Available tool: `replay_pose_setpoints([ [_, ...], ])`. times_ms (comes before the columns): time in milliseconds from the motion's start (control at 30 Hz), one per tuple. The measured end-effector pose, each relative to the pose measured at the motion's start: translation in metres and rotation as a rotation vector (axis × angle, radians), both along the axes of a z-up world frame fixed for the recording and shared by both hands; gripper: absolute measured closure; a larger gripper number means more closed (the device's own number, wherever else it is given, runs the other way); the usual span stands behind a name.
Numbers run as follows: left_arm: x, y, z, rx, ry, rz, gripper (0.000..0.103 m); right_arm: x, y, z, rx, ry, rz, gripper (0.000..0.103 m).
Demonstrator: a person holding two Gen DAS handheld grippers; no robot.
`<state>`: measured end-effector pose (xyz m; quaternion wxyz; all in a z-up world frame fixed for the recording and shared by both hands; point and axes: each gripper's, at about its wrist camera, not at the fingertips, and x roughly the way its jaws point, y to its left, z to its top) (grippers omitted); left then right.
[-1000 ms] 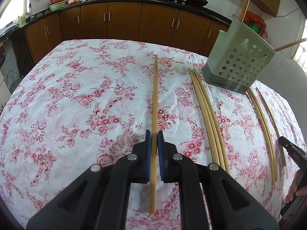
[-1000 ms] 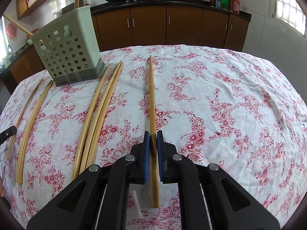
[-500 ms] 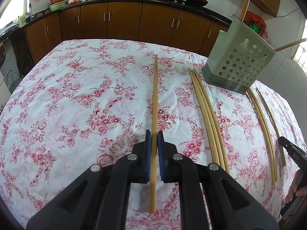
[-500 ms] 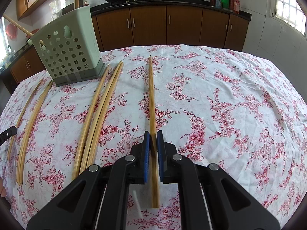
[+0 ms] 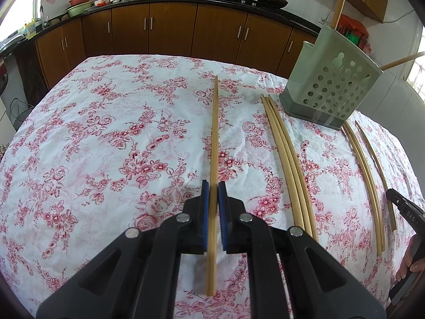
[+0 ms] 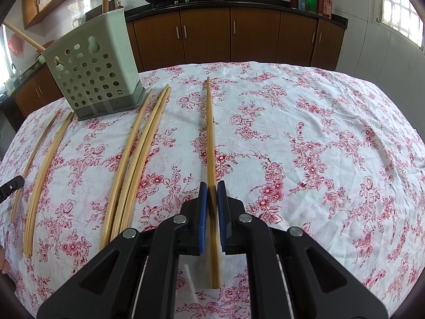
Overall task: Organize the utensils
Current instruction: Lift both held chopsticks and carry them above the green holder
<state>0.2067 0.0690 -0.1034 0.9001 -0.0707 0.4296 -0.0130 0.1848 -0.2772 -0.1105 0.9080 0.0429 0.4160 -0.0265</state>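
Note:
My left gripper (image 5: 213, 186) is shut on a long bamboo chopstick (image 5: 214, 133) that points straight ahead over the floral tablecloth. My right gripper (image 6: 211, 186) is shut on a pair of bamboo chopsticks (image 6: 209, 133), also pointing ahead. A pale green perforated utensil holder (image 5: 329, 87) stands at the far right in the left wrist view and at the far left in the right wrist view (image 6: 95, 71), with wooden sticks poking out. Loose chopsticks lie in groups on the cloth (image 5: 289, 159) (image 6: 138, 159).
More chopsticks lie past the holder (image 5: 364, 175) (image 6: 45, 175). The other gripper's black tip shows at each view's edge (image 5: 403, 207) (image 6: 10, 186). The round table (image 5: 106, 133) drops off on all sides; brown kitchen cabinets (image 6: 207, 34) stand behind.

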Motion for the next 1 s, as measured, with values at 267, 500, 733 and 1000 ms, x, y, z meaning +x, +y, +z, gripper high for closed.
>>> replay_pose_setpoints([
  [267, -0.017, -0.01, 0.001, 0.054, 0.019, -0.018, 0.092, -0.006, -0.004, -0.001, 0.026, -0.002, 0.002, 0.093],
  [500, -0.027, -0.024, -0.001, 0.165, 0.002, -0.037, 0.095, -0.007, -0.006, -0.001, 0.054, -0.006, 0.006, 0.095],
  [733, -0.039, -0.021, 0.045, 0.14, -0.111, -0.061, 0.095, -0.024, -0.016, 0.042, 0.059, -0.143, -0.008, 0.095],
  [1000, -0.035, -0.014, 0.143, 0.055, -0.313, -0.053, 0.095, -0.027, -0.023, 0.121, 0.053, -0.345, 0.001, 0.095],
])
